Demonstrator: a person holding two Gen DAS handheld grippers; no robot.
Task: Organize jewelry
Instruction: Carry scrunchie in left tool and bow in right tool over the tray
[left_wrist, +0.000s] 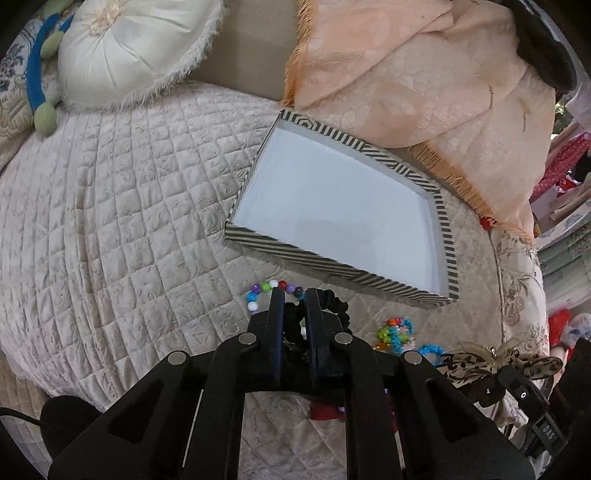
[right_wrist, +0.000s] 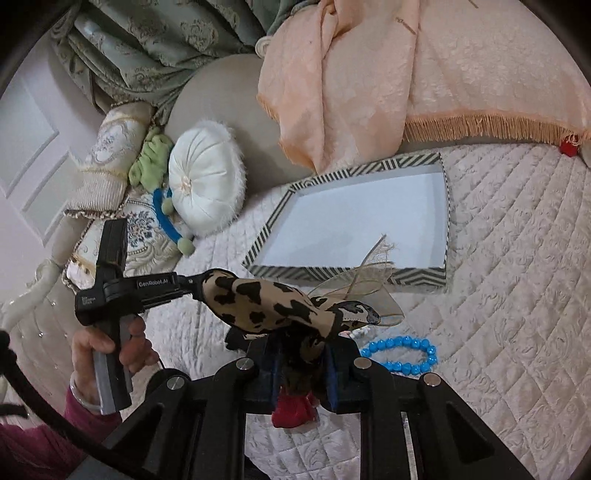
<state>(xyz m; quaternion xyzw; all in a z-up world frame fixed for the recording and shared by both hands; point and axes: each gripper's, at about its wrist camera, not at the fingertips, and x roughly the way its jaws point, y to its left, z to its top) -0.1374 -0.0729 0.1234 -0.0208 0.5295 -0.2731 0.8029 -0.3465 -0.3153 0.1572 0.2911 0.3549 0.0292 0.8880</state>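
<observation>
A striped box (left_wrist: 334, 264) with an empty white inside lies on the quilted bed; it also shows in the right wrist view (right_wrist: 349, 275). My left gripper (left_wrist: 293, 295) is shut on a black scrunchie (left_wrist: 338, 304), just in front of the box's near wall. A multicoloured bead bracelet (left_wrist: 266, 290) lies beside its tips. My right gripper (right_wrist: 303, 350) is shut on a leopard-print bow hair clip (right_wrist: 266, 301), held above the bed near the box; the bow also shows at the right in the left wrist view (left_wrist: 491, 363). A blue bead bracelet (right_wrist: 402, 354) lies to its right.
Colourful bead pieces (left_wrist: 397, 330) and a red item (right_wrist: 293, 410) lie on the quilt (left_wrist: 110, 221). A round white cushion (right_wrist: 207, 184) and a green-and-blue toy (right_wrist: 162, 206) sit at the bed's head. A peach fringed throw (right_wrist: 406, 74) lies behind the box.
</observation>
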